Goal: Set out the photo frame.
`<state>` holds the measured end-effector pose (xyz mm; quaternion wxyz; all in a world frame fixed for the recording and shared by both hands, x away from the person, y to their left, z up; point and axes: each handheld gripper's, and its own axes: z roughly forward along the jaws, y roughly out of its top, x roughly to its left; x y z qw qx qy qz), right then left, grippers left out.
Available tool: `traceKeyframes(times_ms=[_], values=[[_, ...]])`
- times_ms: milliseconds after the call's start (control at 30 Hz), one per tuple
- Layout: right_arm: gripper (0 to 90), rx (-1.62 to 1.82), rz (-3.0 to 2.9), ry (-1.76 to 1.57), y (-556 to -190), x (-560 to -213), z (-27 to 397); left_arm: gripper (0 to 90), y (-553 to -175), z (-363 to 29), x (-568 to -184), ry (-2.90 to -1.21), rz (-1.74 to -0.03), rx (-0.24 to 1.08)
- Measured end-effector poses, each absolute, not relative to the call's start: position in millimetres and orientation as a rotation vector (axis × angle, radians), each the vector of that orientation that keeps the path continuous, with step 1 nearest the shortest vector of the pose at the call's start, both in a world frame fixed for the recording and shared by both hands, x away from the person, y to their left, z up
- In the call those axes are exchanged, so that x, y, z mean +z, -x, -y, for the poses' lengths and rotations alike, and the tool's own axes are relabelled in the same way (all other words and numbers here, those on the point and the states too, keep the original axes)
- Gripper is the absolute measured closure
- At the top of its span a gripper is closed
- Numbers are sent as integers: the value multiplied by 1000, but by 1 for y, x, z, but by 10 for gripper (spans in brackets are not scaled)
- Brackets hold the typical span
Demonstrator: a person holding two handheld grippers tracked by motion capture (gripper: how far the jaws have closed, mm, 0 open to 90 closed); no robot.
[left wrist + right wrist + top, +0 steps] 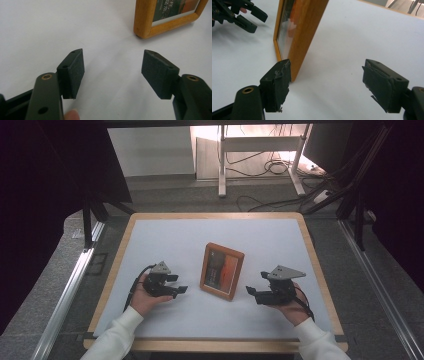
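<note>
Wooden picture frame standing upright near middle of white table mat, glass face toward the person's side, tilted slightly back. Orange and dark print behind glass; details too small to read.

Left gripper held low over mat, to left of frame, jaws pointing toward it. Jaws wide apart, nothing between the pads; bare mat in the gap. Frame's lower corner ahead and to the right, apart from the pads.

Right gripper held low at frame's right side, jaws pointing toward it. Jaws wide apart, gripping nothing. One pad just beside frame's near bottom corner; contact cannot be told. Other pad well clear, over bare mat.
</note>
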<state>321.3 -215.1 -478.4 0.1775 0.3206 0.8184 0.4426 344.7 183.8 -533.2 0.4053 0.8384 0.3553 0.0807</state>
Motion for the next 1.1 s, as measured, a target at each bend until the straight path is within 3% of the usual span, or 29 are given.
traceKeyframes(times_ms=[100,267,367,633,1100], values=[[229,1230,-2324,-910,-321,-483,216,441,-347,-180,-531,-2105,-889,213],[227,1208,-2331,-913,-321,-487,217,779,-356,-170,-527,-2104,-890,216],[224,1195,-2332,-910,-320,-488,216,884,-362,-160,-526,-2120,-873,207],[220,1170,-2339,-907,-320,-492,218,900,-380,-135,-528,-2129,-850,177],[218,1142,-2349,-902,-319,-495,219,900,-376,-132,-528,-2145,-804,159]])
